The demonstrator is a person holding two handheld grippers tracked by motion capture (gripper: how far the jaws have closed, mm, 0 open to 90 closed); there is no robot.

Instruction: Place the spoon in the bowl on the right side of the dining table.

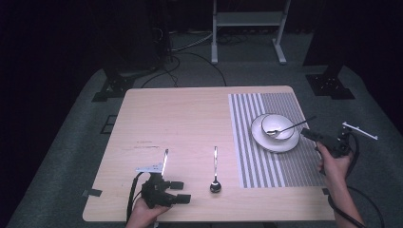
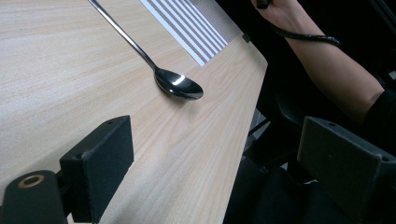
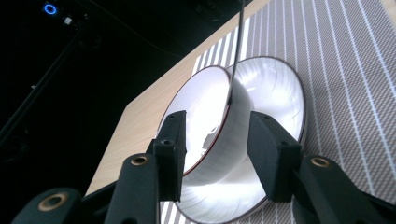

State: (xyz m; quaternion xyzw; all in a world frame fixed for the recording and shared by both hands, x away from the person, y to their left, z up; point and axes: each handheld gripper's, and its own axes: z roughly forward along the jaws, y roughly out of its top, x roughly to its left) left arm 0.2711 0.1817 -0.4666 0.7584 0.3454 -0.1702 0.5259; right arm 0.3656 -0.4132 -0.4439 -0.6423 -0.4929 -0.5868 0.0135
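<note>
While the left gripper [image 1: 183, 192] rests open-jawed beside the spoon [image 1: 215, 172], the right gripper [image 1: 309, 133] hovers, jaws apparently empty, near the bowl [image 1: 278, 127].

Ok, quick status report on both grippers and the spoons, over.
Left gripper open, near table edge. Right gripper open, facing white bowl on white plate. Shiny metal spoon lies on bare wood; second spoon rests in bowl. Nothing in the way.

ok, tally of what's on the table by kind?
Spoons: 2, one on the bare wood, one resting in the bowl
Bowls: 1, white
Plates: 1, white, under the bowl
Striped placemats: 1
Total: 5
</note>
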